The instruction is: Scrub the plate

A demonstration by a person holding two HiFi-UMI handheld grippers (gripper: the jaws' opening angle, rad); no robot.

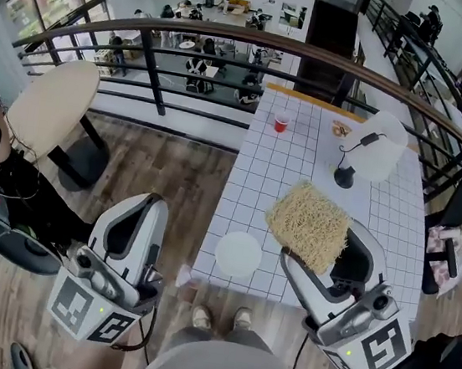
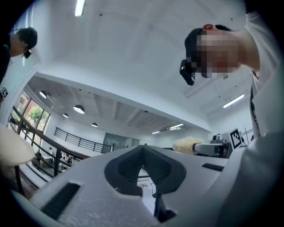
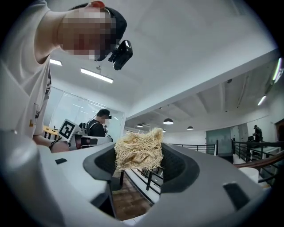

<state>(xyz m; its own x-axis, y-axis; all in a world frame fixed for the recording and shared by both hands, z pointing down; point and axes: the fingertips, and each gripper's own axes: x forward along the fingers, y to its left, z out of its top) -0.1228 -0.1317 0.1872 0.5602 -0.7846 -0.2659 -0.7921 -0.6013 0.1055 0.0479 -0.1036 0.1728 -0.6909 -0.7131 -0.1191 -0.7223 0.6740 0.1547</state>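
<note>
A round white plate [image 1: 239, 254] lies near the front edge of the white tiled table [image 1: 285, 157]. My right gripper [image 1: 324, 244] is shut on a straw-coloured fibrous scrubber [image 1: 308, 223], held in the air just right of the plate and above the table. In the right gripper view the scrubber [image 3: 138, 150] fills the gap between the jaws of the right gripper [image 3: 140, 162]. My left gripper [image 1: 154, 205] hangs left of the table, over the wooden floor, apart from the plate. Its jaws [image 2: 143, 150] are shut with nothing between them.
On the table's far part stand a red cup [image 1: 281, 124], a small black-footed lamp [image 1: 344, 177] and a white cloudy container [image 1: 381, 147]. A dark railing [image 1: 233, 40] curves behind the table. A round beige table [image 1: 51, 105] is at left, a chair [image 1: 446, 250] at right.
</note>
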